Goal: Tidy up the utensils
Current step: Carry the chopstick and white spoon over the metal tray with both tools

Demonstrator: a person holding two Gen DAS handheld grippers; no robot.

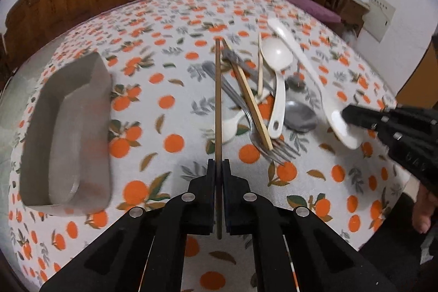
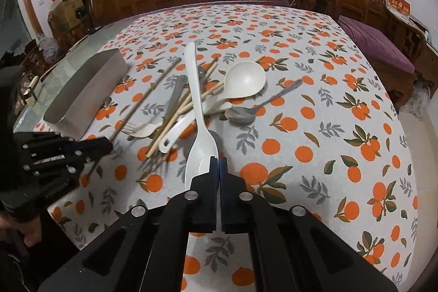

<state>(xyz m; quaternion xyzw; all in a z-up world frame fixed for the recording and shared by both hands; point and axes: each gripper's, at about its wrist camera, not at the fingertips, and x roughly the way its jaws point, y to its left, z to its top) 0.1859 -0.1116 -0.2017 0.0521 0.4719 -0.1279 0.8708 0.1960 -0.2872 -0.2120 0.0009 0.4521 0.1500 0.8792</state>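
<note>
The desk [image 2: 314, 127] wears a white cloth printed with oranges and leaves. A grey metal tray [image 2: 84, 92] lies on it near the left edge. To the tray's right lies a heap of utensils: pale chopsticks [image 2: 175, 114], a fork [image 1: 273, 147], a metal spoon [image 2: 241, 114], a beige ladle [image 2: 243, 80].

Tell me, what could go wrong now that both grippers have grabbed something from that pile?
1. The left gripper pinches the dark chopstick near one end; the long free end could swing or slip out.
2. The right gripper grips the white spoon only by its bowl's edge, so it may twist loose.
3. The spoon's handle lies across the pile; lifting it may drag other utensils, perhaps away from the tray.
</note>
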